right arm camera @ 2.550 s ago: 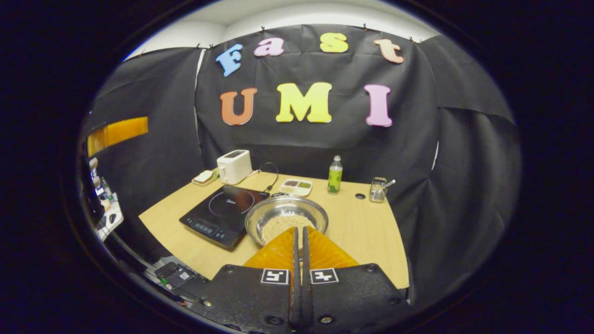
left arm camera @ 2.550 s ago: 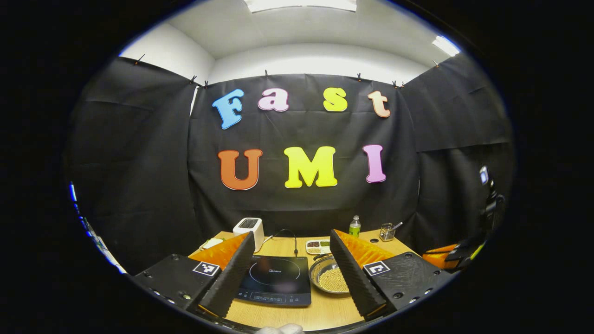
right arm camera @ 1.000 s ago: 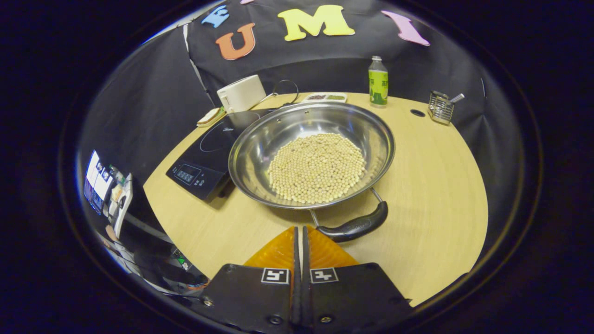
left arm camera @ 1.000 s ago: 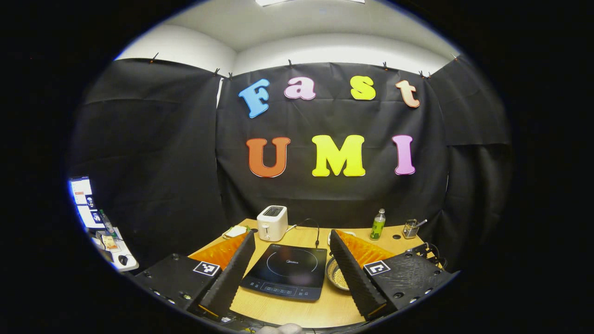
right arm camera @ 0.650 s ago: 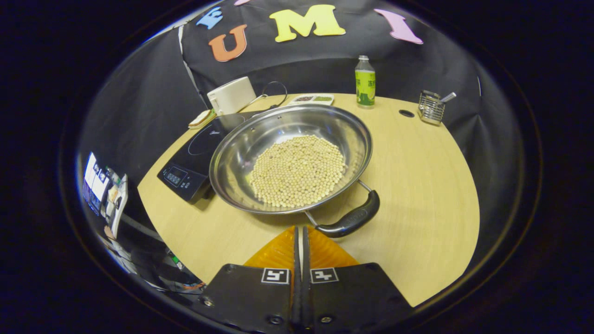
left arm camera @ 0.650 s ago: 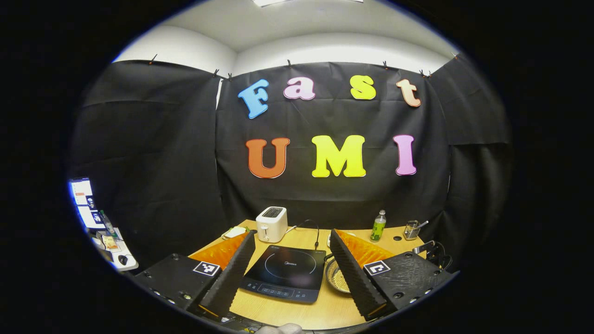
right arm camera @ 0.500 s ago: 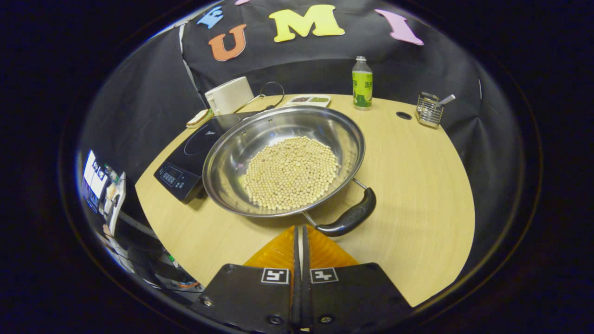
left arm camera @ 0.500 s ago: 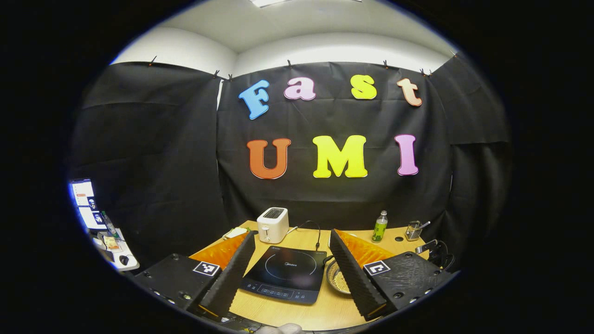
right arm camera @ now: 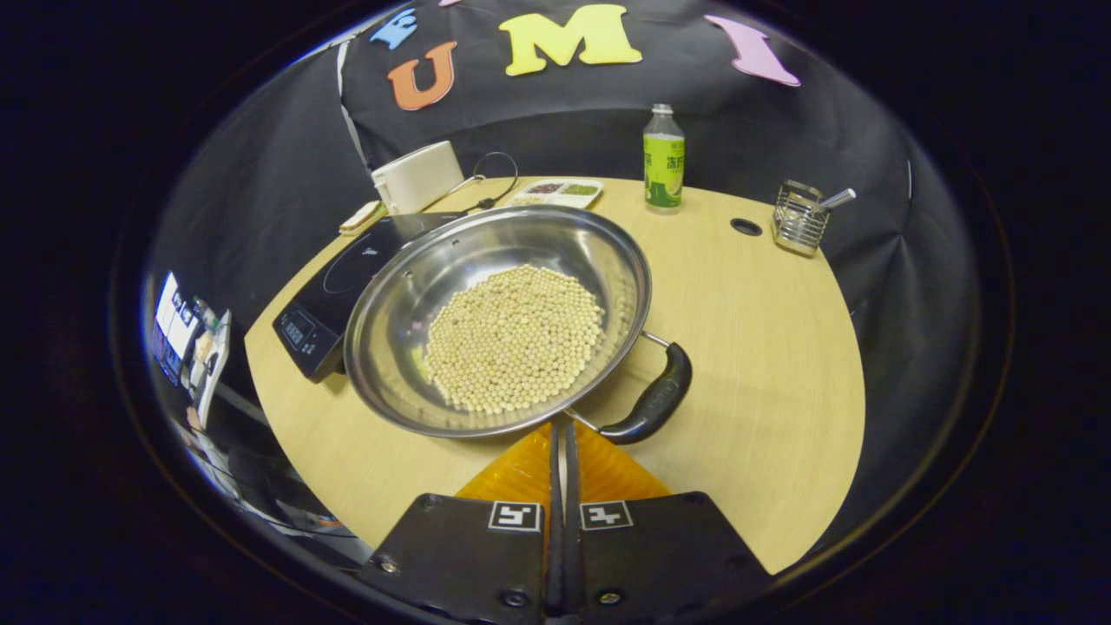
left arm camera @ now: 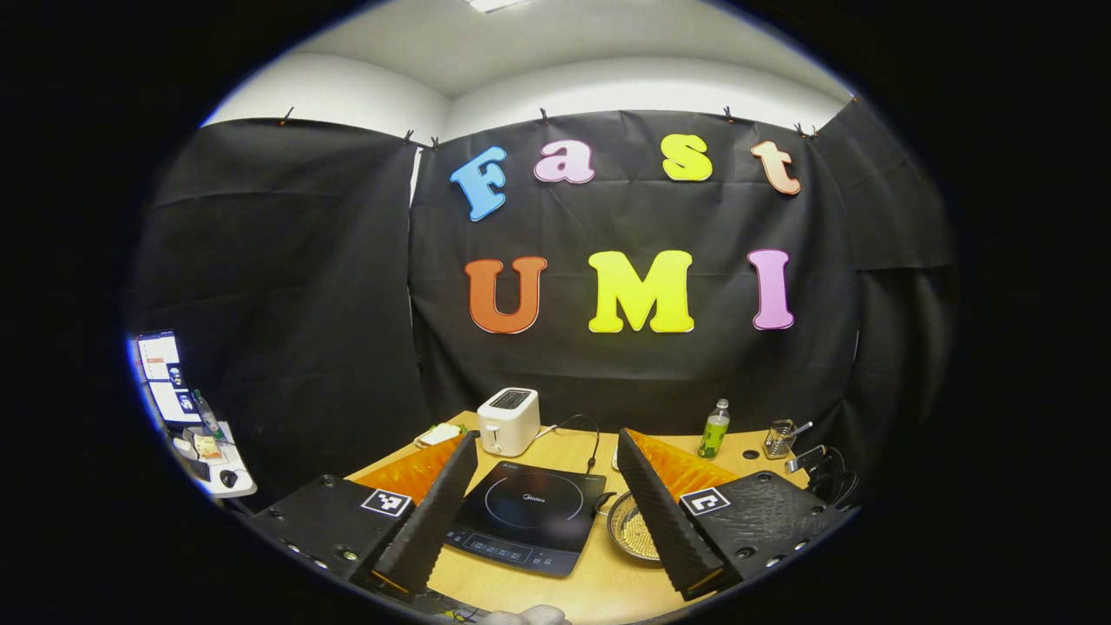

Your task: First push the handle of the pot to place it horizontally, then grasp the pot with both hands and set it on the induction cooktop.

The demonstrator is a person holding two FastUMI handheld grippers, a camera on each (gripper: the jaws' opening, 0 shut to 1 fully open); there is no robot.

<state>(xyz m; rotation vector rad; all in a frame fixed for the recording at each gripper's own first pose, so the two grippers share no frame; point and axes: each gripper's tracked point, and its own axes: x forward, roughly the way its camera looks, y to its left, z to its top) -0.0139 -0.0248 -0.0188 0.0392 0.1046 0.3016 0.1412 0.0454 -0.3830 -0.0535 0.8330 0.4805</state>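
Black-draped booth, wooden table [right arm camera: 764,347]

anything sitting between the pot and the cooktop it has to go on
Nothing visible does. In the right gripper view the pot sits right beside the induction cooktop, its rim covering the cooktop's near edge, and the glass top that shows is bare. The toaster stands behind the cooktop.

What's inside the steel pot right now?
The pot holds a round bed of small pale beans. They cover the middle of its bottom, so anything beneath them is hidden.
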